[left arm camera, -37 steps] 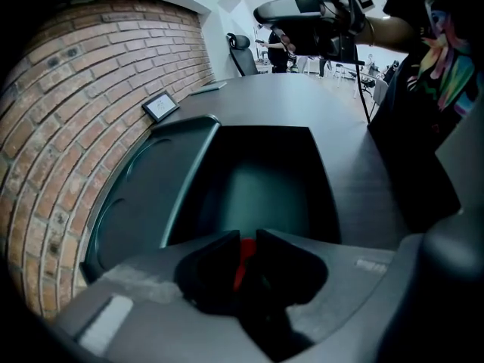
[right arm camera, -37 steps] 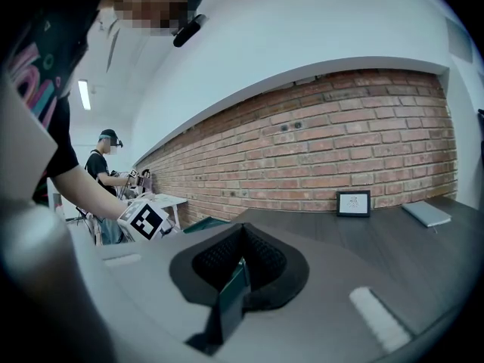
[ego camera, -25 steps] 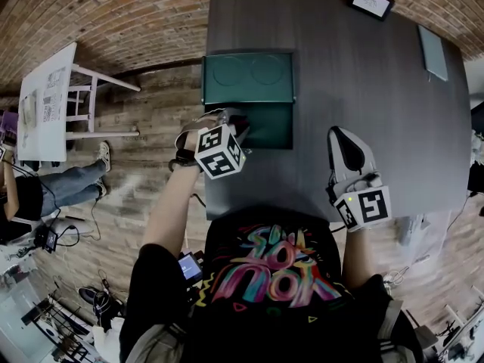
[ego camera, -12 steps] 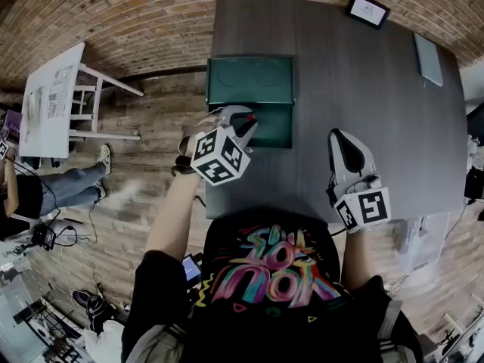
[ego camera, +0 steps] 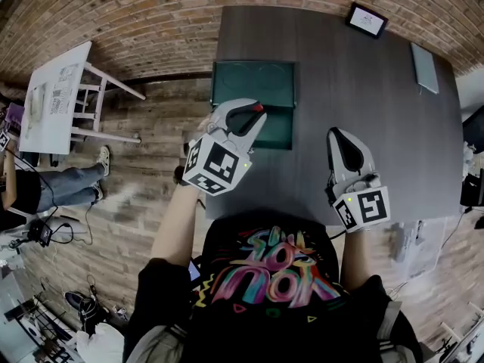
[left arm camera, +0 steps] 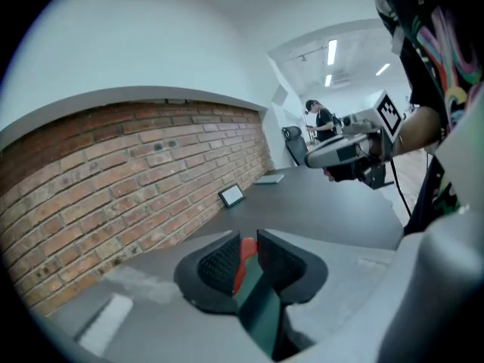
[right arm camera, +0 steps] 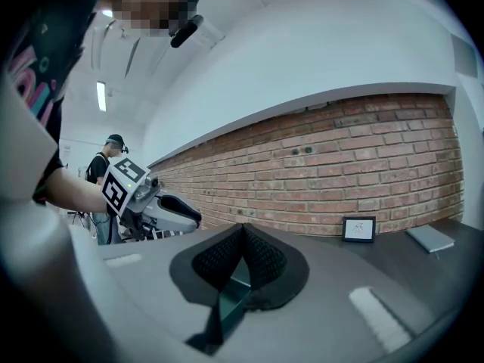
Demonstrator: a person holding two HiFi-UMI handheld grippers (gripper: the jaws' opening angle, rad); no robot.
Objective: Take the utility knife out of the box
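One dark table carries the open green box. Above its near edge, the left gripper is clamped on the utility knife, red end between the pads. The right gripper, jaws pressed together, holds nothing. Risk: pinched near one end, the knife could pivot and drop if the gripper tilts.

Probably lab or studio: brick wall, strip lights, dark table.
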